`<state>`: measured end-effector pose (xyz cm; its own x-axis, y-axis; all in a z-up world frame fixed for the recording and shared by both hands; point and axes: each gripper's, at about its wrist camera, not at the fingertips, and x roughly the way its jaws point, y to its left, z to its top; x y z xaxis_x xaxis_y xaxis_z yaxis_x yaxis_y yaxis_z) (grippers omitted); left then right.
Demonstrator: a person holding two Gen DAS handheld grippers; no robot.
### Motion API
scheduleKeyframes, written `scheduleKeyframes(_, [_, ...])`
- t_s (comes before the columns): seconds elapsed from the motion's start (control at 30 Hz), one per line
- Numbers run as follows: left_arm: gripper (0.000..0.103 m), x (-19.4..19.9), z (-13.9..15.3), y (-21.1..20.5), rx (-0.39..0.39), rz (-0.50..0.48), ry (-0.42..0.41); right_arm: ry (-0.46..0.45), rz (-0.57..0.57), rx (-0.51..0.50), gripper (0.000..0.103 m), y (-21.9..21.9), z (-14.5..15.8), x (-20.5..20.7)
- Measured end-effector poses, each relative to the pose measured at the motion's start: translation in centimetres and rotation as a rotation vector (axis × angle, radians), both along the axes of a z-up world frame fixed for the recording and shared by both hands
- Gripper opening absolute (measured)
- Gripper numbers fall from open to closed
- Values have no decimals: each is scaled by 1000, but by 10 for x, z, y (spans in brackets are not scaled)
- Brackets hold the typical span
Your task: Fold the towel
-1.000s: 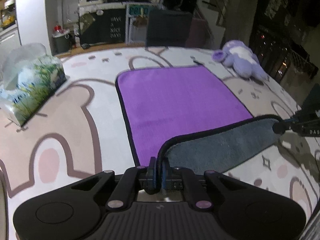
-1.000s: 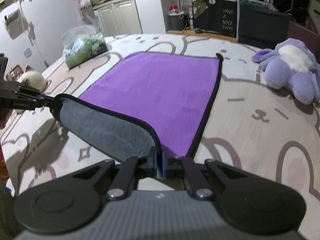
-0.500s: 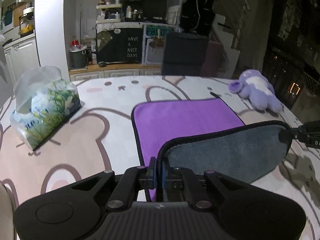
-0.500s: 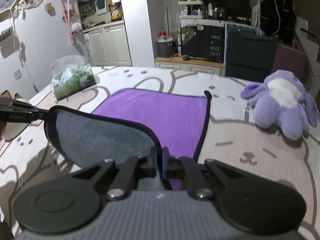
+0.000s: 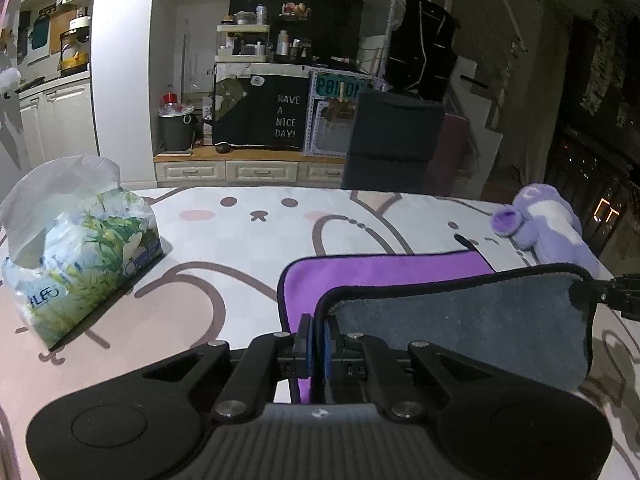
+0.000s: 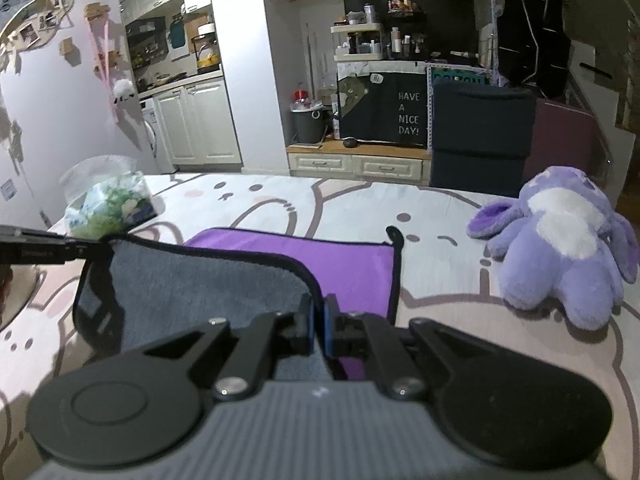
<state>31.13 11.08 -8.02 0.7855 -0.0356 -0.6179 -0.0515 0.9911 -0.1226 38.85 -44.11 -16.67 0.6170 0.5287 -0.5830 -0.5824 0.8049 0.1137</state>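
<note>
Left gripper point(image 5: 316, 354) and right gripper point(image 6: 318, 330) each pinching near corner of towel point(image 5: 460, 332), lifted (grey underside showing); far half flat on table point(image 5: 248, 240). First fold begun, unfinished.

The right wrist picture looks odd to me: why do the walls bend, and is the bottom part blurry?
Right wrist view: a fisheye lens bows the room's straight lines; the gripper body at the bottom is soft, while the right gripper, the towel and the plush toy are sharper. Left wrist view: same bowing, dark corners, a dim right side, and shadows on the table cover beside the tissue pack.
</note>
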Motion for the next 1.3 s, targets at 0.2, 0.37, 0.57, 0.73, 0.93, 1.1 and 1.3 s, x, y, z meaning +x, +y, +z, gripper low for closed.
scheduleKeyframes(0.2, [5, 25, -3, 5, -8, 16, -32, 1, -27, 13, 6, 9, -8, 25])
scheduleKeyframes(0.37, [5, 48, -10, 6, -9, 22, -46, -3, -49, 8, 6, 18, -16, 43])
scheduleKeyframes(0.57, [5, 71, -20, 9, 3, 30, -43, 4, -70, 18, 6, 29, -23, 67])
scheduleKeyframes(0.73, [5, 89, -26, 11, 41, 17, -33, 8, -80, 15, 6, 36, -30, 83])
scheduleKeyframes(0.93, [5, 107, -30, 13, 72, -2, -27, 0, -91, 9, 6, 43, -34, 97])
scheduleKeyframes(1.1, [5, 119, -33, 12, 97, -14, -19, 14, -112, 20, 6, 49, -37, 107])
scheduleKeyframes(1.3, [5, 127, -39, 10, 105, -17, -1, 10, -129, -2, 6, 55, -42, 117])
